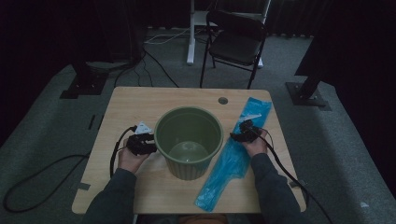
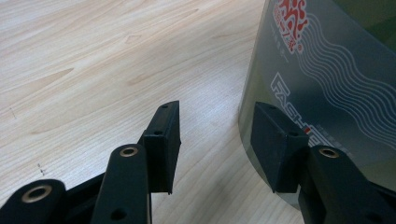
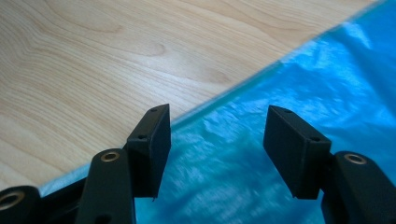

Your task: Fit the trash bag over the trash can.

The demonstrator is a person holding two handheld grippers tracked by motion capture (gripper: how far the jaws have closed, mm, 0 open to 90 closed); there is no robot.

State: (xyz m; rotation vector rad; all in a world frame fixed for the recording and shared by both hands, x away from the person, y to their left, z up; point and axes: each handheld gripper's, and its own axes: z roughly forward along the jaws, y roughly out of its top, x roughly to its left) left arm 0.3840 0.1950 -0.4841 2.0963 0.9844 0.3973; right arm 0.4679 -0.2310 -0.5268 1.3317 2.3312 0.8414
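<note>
My right gripper (image 3: 215, 154) hangs with its jaws spread wide and nothing between them, over the near edge of the blue plastic bag (image 3: 299, 107) that fills the lower right of the right gripper view. I'd sink it straight down until one pad slips under that edge, then pinch a single layer. My left gripper (image 2: 215, 140) is open too, one pad beside the wall of the green bucket (image 1: 188, 140) at centre frame on the bench (image 1: 140, 102); I'd use it to steady the bucket.
</note>
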